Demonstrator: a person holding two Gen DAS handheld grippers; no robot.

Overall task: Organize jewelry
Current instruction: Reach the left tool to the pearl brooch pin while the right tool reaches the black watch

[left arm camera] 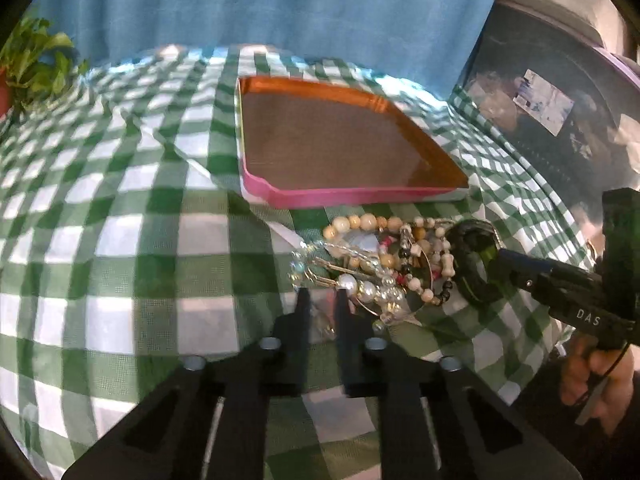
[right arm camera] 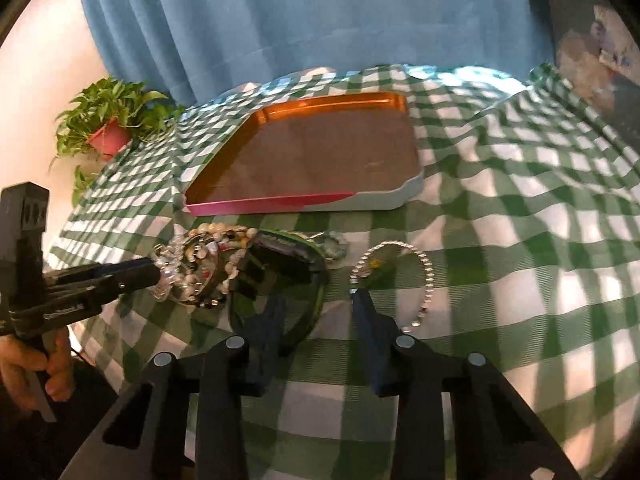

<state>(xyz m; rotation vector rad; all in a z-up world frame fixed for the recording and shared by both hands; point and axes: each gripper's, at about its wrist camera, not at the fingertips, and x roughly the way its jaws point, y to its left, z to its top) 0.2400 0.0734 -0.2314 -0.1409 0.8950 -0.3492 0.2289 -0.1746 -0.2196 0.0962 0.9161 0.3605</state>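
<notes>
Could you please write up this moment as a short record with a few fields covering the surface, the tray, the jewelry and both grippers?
surface: green-and-white checked tablecloth
tray: shallow rectangular tray with orange inner walls and pink front edge, nothing visible inside
jewelry: tangled pile of beaded and pearl bracelets in front of the tray; dark green bangle beside it; silver bead chain lying apart
left gripper: narrow gap, at the pile's near edge
right gripper: open, one finger over the bangle
background: potted green plant, blue curtain
</notes>
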